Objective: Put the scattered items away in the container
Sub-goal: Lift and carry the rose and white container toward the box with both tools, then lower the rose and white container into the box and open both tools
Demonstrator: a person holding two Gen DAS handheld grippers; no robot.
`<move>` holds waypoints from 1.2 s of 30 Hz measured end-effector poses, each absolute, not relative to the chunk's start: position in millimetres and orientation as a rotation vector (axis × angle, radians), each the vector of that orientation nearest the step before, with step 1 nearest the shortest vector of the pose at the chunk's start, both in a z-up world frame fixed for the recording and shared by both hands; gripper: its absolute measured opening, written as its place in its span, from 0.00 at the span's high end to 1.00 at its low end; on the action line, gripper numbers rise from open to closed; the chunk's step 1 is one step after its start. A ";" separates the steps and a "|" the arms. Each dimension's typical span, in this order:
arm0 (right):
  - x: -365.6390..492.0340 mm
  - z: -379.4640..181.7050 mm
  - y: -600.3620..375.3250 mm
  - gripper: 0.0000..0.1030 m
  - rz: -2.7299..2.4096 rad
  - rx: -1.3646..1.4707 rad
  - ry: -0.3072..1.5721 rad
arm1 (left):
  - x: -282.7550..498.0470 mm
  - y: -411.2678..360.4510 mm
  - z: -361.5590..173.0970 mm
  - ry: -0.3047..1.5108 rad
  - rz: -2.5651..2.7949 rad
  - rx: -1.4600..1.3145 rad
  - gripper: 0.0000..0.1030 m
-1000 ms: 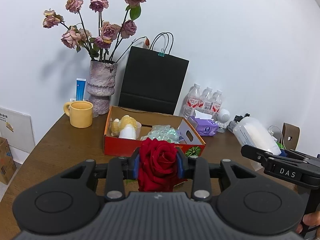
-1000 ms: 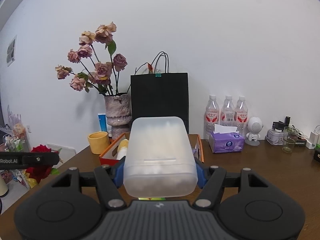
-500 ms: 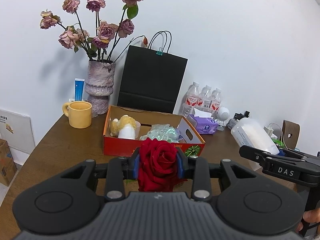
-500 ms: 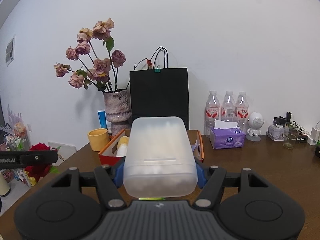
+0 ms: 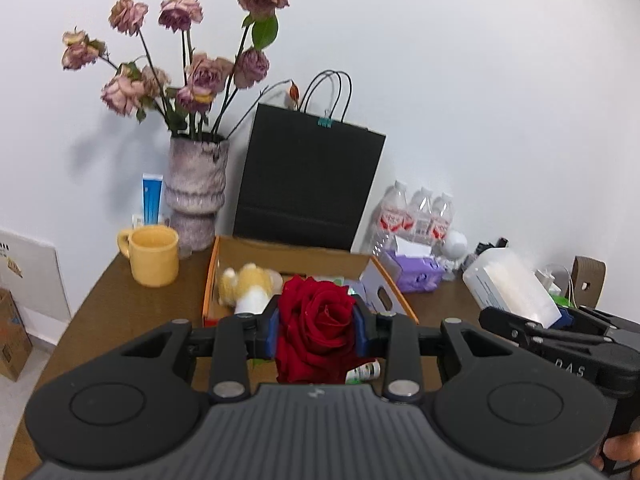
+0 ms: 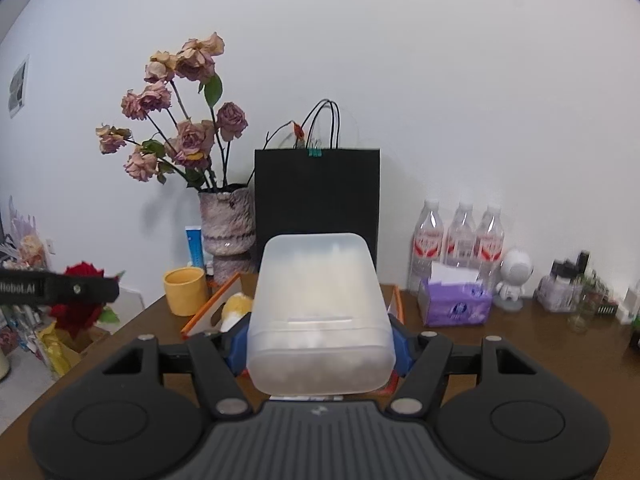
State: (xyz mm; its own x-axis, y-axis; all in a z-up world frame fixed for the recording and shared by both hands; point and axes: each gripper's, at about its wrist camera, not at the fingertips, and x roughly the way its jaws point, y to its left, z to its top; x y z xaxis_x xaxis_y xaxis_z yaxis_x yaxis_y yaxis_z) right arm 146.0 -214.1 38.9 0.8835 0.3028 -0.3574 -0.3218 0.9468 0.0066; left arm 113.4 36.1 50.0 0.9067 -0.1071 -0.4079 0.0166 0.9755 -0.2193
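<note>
My left gripper squeezes the red rose, my right gripper the cloudy plastic tub. Both have moved closer to the orange box (mid-frame), so I can drop them in soon.

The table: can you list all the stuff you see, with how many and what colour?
Orange cardboard box: one, table middle, plush toy inside.
Yellow ceramic mug: one, left of box.
Mottled pink vase: one, faded roses, behind mug.
Black paper bag: one, behind box.
Clear water bottles: three, right by wall.
Purple tissue pack: one, before bottles.
White robot figurine: one, beside tissues.
Left hand-held gripper: grips red rose.
Right hand-held gripper: grips frosted plastic container.
</note>
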 end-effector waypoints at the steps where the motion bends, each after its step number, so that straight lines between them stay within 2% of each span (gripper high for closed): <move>1: 150.3 42.3 -212.5 0.37 0.323 -0.060 0.360 | 118.1 36.0 52.9 0.431 -0.060 -0.214 0.67; 10: 202.9 54.9 -194.4 0.37 0.329 -0.073 0.389 | 166.3 37.7 60.1 0.448 -0.035 -0.220 0.67; 17: 252.3 40.3 -181.1 0.37 0.345 -0.063 0.465 | 212.8 48.4 52.9 0.480 -0.011 -0.271 0.67; 29: 325.9 9.0 -175.8 0.37 0.300 -0.100 0.530 | 286.9 55.4 23.5 0.556 0.041 -0.272 0.67; 36: 369.1 -22.4 -170.3 0.37 0.289 -0.100 0.595 | 331.2 58.3 -13.6 0.637 0.056 -0.277 0.67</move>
